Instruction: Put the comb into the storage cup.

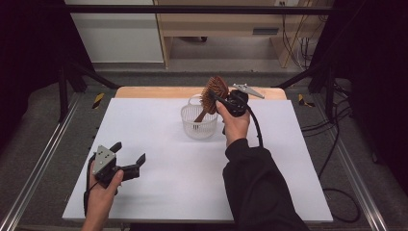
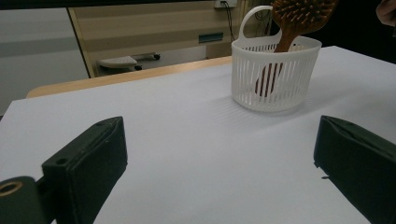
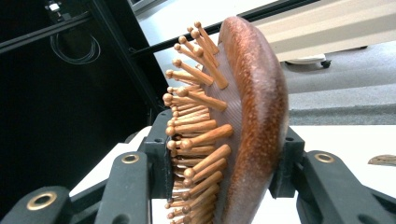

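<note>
Gripping hairbrush (image 1: 214,92) head, right hand-held gripper (image 1: 222,100); handle in basket (image 1: 199,126).

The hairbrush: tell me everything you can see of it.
The hairbrush looks wooden, reddish-brown, with an oval head, round-tipped wooden pins and a tapering handle. It stands tilted, handle down inside the white slatted basket, head above the rim. The right hand-held gripper is shut on the head, one jaw among the pins, the other against the smooth back.

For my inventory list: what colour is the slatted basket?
White; the basket shows best in the left gripper view.
</note>
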`<state>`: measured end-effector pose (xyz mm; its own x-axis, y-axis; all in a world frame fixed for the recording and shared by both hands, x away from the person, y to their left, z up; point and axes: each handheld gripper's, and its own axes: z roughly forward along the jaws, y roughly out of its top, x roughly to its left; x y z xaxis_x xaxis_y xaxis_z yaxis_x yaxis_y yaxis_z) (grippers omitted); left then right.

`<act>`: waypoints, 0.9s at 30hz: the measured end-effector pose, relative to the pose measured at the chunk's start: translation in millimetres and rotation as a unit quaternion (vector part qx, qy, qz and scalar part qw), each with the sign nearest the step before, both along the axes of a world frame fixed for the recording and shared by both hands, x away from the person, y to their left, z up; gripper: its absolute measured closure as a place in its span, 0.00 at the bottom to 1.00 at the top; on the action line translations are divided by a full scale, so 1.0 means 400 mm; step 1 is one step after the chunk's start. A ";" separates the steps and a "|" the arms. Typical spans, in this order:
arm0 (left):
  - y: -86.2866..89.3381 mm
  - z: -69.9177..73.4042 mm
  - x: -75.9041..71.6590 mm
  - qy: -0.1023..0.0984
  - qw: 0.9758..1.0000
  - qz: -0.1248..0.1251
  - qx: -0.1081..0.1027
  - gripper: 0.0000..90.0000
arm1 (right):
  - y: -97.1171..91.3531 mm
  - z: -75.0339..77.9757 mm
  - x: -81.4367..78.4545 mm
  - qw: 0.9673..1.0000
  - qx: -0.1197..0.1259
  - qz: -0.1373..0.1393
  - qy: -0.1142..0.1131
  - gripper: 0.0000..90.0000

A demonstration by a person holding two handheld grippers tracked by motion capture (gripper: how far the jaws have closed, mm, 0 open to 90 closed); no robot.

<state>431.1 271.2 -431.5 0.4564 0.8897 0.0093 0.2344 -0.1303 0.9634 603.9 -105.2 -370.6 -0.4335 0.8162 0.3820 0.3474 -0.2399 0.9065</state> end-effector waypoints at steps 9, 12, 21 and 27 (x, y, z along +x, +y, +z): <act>-0.003 0.000 -0.001 0.000 1.000 -0.001 0.000 0.03 | 0.006 -0.013 -0.019 1.000 0.009 0.005 0.002 0.59; -0.003 0.001 -0.001 0.000 1.000 -0.002 0.001 0.03 | 0.009 -0.017 -0.022 1.000 0.010 0.006 0.003 0.59; -0.003 0.001 -0.001 0.000 1.000 -0.002 -0.001 0.03 | 0.023 -0.034 -0.025 1.000 0.022 0.009 0.008 0.59; -0.003 0.001 -0.001 0.000 1.000 -0.002 0.000 0.03 | 0.033 -0.038 -0.024 1.000 0.028 0.011 0.008 0.59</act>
<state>430.8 270.2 -431.2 0.4608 0.8875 0.0092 0.2345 -0.1318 0.9631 594.3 -91.8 -385.9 -0.4442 0.7840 0.4337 0.3666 -0.2827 0.8864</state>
